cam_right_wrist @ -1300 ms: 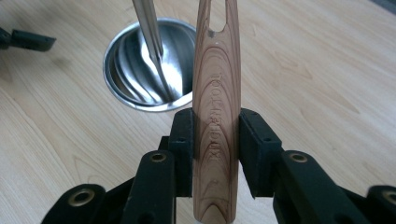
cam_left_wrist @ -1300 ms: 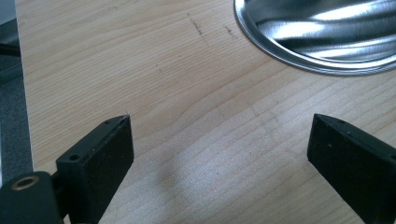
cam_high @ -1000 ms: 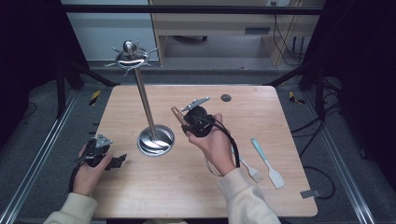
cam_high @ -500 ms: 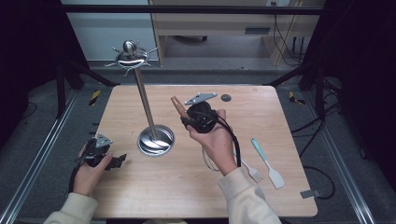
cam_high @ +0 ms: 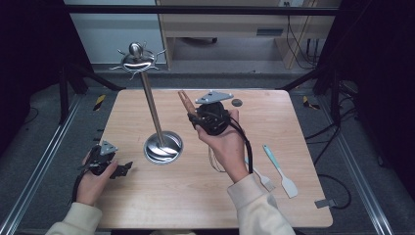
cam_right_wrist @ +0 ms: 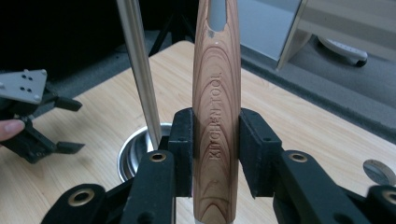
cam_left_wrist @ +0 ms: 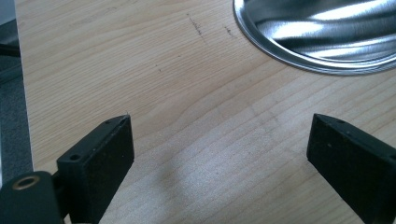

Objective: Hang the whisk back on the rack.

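The right claw (cam_right_wrist: 215, 154) is clamped on the wooden handle (cam_right_wrist: 217, 93) of a kitchen tool, which stands up between its pads, its hanging hole at twelve o'clock. In the high view this handle (cam_high: 185, 101) sits at about two o'clock from the base (cam_high: 163, 147) of the steel hanging stand, just beside the pole (cam_high: 150, 100). The grip looks low on the smooth wood, so the tool could pivot or slip, and the tip may knock the pole. The left claw (cam_left_wrist: 219, 154), at eight o'clock on the counter (cam_high: 195, 200), stands apart and empty; a bumped stand would go unsteadied.
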`<state>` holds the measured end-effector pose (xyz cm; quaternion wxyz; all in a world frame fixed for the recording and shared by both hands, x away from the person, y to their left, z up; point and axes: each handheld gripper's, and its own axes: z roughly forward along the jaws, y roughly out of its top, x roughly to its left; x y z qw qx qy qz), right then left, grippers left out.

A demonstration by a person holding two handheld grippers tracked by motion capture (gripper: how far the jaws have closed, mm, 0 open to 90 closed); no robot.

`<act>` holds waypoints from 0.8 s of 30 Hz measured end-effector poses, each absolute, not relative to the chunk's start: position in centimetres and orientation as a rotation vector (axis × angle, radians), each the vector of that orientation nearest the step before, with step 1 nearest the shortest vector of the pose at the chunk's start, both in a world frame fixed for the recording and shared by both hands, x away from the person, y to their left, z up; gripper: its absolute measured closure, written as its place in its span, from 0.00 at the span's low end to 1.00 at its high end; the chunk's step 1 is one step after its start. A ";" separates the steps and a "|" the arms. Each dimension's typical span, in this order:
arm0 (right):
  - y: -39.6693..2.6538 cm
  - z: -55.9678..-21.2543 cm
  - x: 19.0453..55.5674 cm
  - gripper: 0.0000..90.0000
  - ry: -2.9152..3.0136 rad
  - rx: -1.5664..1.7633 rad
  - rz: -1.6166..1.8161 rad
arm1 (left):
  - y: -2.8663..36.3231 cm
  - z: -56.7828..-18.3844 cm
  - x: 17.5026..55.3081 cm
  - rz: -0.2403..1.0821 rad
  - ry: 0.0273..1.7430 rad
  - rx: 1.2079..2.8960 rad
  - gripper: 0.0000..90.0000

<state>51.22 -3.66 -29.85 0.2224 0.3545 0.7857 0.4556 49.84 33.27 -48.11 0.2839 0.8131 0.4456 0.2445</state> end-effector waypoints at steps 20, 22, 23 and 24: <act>-2.9 -27.8 50.1 0.76 2.110 0.896 1.359 | 33.2 -48.1 49.8 0.655 1.190 2.176 0.08; -2.8 -27.8 50.0 0.76 2.107 0.894 1.365 | 33.3 -48.1 49.8 0.655 1.191 2.177 0.08; -2.8 -27.8 50.0 0.76 2.106 0.884 1.366 | 33.3 -48.1 49.8 0.655 1.191 2.176 0.08; -2.7 -27.7 50.0 0.76 2.104 0.889 1.370 | 33.3 -48.1 49.8 0.655 1.191 2.176 0.08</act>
